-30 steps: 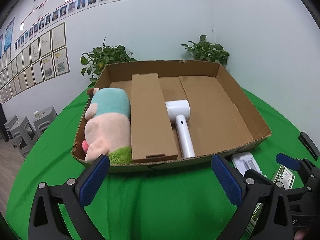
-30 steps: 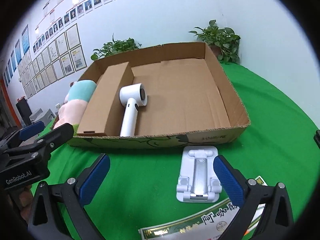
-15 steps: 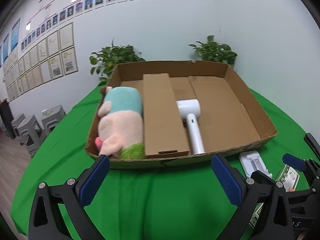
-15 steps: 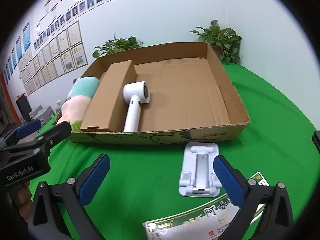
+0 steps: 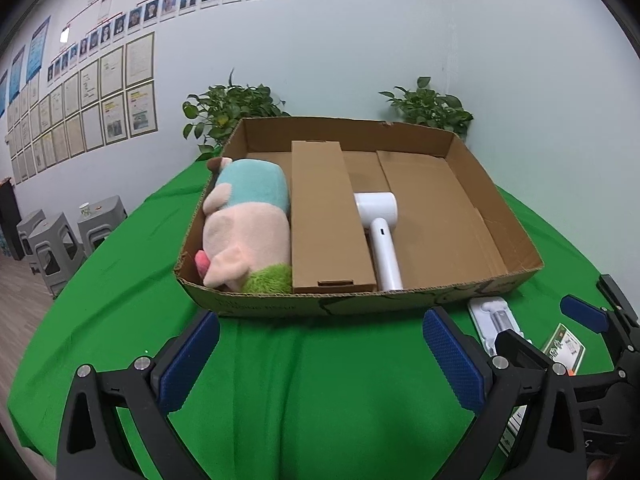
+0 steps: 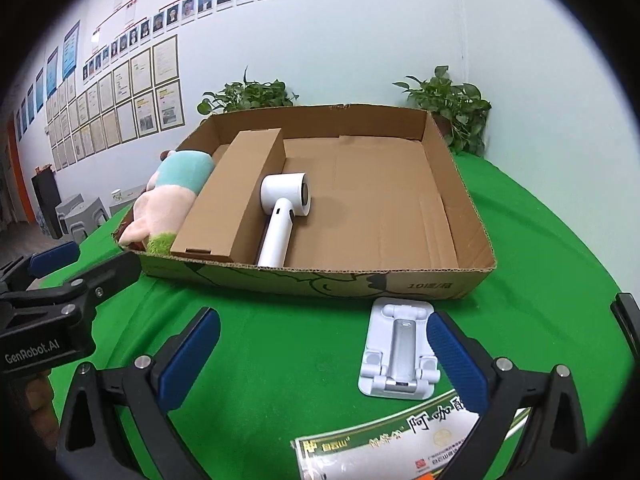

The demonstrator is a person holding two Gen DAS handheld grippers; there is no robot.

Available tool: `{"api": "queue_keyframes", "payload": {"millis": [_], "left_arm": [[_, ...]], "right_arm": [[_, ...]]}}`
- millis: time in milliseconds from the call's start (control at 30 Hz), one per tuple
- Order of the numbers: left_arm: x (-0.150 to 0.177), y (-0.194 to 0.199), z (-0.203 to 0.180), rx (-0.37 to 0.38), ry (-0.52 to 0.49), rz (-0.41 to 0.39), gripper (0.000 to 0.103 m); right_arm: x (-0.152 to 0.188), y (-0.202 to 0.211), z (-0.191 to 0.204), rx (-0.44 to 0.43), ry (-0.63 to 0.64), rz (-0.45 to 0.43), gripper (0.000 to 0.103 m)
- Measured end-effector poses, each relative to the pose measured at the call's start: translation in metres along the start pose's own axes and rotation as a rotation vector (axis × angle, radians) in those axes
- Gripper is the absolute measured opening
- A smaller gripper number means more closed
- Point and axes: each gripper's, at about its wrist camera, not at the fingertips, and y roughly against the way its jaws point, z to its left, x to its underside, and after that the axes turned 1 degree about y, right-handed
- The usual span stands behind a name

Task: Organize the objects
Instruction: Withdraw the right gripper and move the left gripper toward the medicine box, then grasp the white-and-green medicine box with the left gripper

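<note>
A shallow cardboard tray [image 5: 520,270] [image 6: 472,276] stands on the green table. Inside lie a plush toy [image 5: 248,224] [image 6: 168,200] at the left, a long brown box [image 5: 324,216] [image 6: 232,200] beside it, and a white hair dryer [image 5: 380,232] [image 6: 282,216]. In front of the tray lie a white folding phone stand [image 6: 400,348] [image 5: 496,320] and a green-and-white packet [image 6: 384,448] [image 5: 562,346]. My left gripper [image 5: 320,364] is open above bare cloth, well short of the tray. My right gripper [image 6: 324,364] is open, its right pad just right of the stand.
The right gripper's body shows at the right edge of the left wrist view, and the left gripper's body [image 6: 44,312] at the left of the right wrist view. Two potted plants [image 5: 232,108] [image 5: 430,106] stand behind the tray. Grey stools [image 5: 52,236] stand off the table's left.
Both grippers have pulled back from the tray, which looks smaller and farther. The phone stand now lies closer to the right pad. Nothing was grasped.
</note>
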Motion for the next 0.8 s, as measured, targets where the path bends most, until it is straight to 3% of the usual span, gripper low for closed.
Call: {"api": "queue_keyframes", "payload": {"millis": [67,200,367,600,700,800], "left_arm": [[0.003,-0.001,-0.002,0.028,0.011,0.016,0.102],[0.009,-0.005,-0.011,0.153,0.025,0.068,0.102],[0.025,-0.014,-0.025,0.317,0.048,0.173,0.102],[0.052,-0.023,-0.057,0.476,0.033,0.271,0.101],[0.06,-0.023,-0.063,0.484,0.019,0.289,0.101],[0.067,-0.023,-0.059,0.488,0.026,0.309,0.101]], "right_arm": [[0.001,0.002,-0.005,-0.004,0.005,0.002,0.103],[0.005,0.005,-0.027,0.011,0.027,0.016,0.103],[0.018,0.007,-0.085,0.021,0.03,0.075,0.103],[0.045,-0.019,-0.159,-0.128,-0.17,0.244,0.103],[0.054,-0.022,-0.151,-0.2,-0.205,0.283,0.103],[0.062,-0.016,-0.112,-0.294,-0.146,0.305,0.103]]}}
